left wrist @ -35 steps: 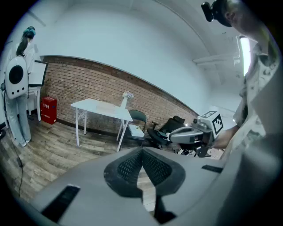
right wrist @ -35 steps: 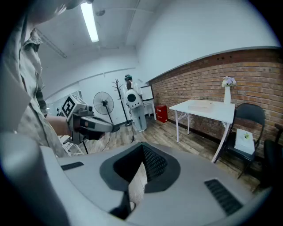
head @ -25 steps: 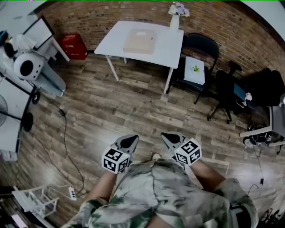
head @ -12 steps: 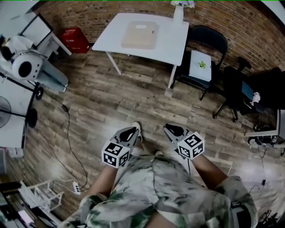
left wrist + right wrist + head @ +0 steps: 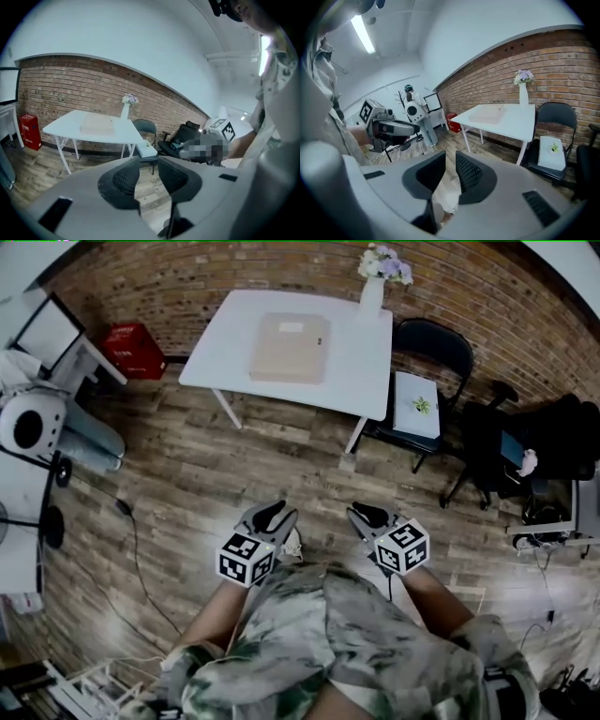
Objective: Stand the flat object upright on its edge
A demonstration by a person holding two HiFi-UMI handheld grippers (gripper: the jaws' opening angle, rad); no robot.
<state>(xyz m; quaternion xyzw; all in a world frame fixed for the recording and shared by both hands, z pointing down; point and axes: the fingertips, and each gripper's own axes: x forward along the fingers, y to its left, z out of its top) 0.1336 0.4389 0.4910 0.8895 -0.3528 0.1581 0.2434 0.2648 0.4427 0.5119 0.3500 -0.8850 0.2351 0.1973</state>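
The flat object is a beige slab lying flat on the white table by the brick wall. It also shows far off in the left gripper view and the right gripper view. My left gripper and right gripper are held side by side before my body, over the wooden floor and well short of the table. The jaws of both have just been opening. Each pair stands a little apart with nothing between them, as seen at the left gripper and the right gripper.
A vase of flowers stands at the table's far right corner. A black folding chair and an office chair are to the table's right. A red crate, white equipment and a floor cable are on the left.
The table now sits lower and larger in the head view as I came toward it. Both grippers stayed in front of my body, and their jaws show a small gap now.
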